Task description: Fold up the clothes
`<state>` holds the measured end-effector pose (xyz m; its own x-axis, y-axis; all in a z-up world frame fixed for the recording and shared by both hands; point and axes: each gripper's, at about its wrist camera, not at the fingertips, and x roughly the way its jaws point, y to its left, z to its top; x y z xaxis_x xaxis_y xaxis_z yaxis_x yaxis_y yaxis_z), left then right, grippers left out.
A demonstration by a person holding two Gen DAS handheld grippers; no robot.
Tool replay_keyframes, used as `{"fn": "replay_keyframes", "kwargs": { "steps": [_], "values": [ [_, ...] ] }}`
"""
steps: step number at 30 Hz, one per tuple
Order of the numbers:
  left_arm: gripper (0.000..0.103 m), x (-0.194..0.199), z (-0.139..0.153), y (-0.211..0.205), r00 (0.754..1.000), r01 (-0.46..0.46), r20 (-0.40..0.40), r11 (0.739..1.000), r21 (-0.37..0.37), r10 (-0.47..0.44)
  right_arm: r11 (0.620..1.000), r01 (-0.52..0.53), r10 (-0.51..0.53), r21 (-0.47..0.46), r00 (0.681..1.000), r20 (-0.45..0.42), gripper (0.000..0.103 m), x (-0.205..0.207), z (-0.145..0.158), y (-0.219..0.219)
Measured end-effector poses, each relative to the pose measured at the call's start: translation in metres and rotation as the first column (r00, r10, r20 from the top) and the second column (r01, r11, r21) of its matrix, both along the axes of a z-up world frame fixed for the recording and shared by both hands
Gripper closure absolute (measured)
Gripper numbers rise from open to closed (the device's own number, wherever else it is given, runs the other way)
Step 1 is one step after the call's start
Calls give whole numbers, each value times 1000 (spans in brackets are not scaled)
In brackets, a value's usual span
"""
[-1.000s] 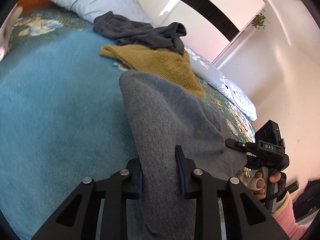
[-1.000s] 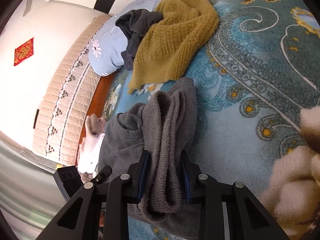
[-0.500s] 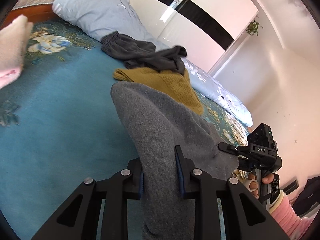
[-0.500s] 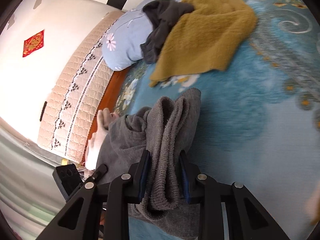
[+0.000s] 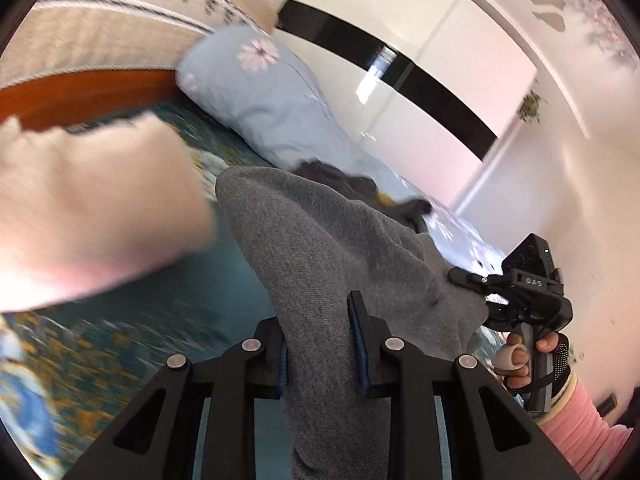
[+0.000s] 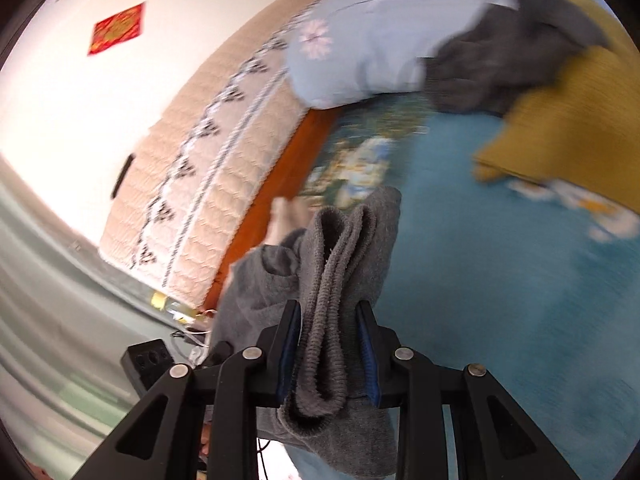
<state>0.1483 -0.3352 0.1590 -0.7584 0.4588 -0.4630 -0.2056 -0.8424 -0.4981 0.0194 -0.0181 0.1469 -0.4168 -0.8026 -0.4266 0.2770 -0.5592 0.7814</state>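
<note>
A folded grey garment (image 5: 320, 248) hangs lifted over the blue bed between both grippers. My left gripper (image 5: 320, 344) is shut on one end of it. My right gripper (image 6: 328, 348) is shut on the other end, a bunched ribbed hem (image 6: 340, 264). In the left wrist view the right gripper (image 5: 524, 296) shows at the right, held by a hand in a pink sleeve. A folded pale pink garment (image 5: 92, 216), blurred, lies close at the left. A dark grey garment (image 6: 516, 48) and a mustard knit (image 6: 568, 120) lie in a heap by the pillow.
The blue patterned bedspread (image 6: 500, 300) fills the ground below. A light blue pillow (image 5: 264, 104) leans on the quilted beige headboard (image 6: 208, 168) with its wooden rail. A white wall and a wardrobe with a black band (image 5: 400, 68) stand behind.
Both grippers have risen and swung toward the headboard with the grey garment still held. The pale pink garment now looms large at the left; the mustard knit has dropped behind the grey cloth.
</note>
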Motion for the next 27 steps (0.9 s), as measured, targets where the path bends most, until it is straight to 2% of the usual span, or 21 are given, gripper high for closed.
{"fn": "replay_keyframes", "kwargs": {
  "steps": [4, 9, 16, 22, 27],
  "values": [
    [77, 5, 21, -47, 996, -73, -54, 997, 21, 74, 996, -82, 84, 34, 995, -61, 73, -19, 30, -66],
    [77, 5, 49, -95, 982, -153, -115, 988, -24, 150, 988, -149, 151, 28, 983, -105, 74, -42, 54, -127],
    [77, -14, 61, -146, 960, -253, -143, 965, -64, 242, 972, -232, 233, 20, 964, -124, 74, -89, 69, -207],
    [77, -33, 46, -184, 945, -309, -125, 950, -49, 301, 958, -279, 285, 64, 951, -120, 74, -120, 59, -264],
    [77, -58, 9, -211, 941, -337, -27, 941, -33, 336, 955, -279, 288, 103, 955, -76, 74, -141, 26, -289]
  ]
}}
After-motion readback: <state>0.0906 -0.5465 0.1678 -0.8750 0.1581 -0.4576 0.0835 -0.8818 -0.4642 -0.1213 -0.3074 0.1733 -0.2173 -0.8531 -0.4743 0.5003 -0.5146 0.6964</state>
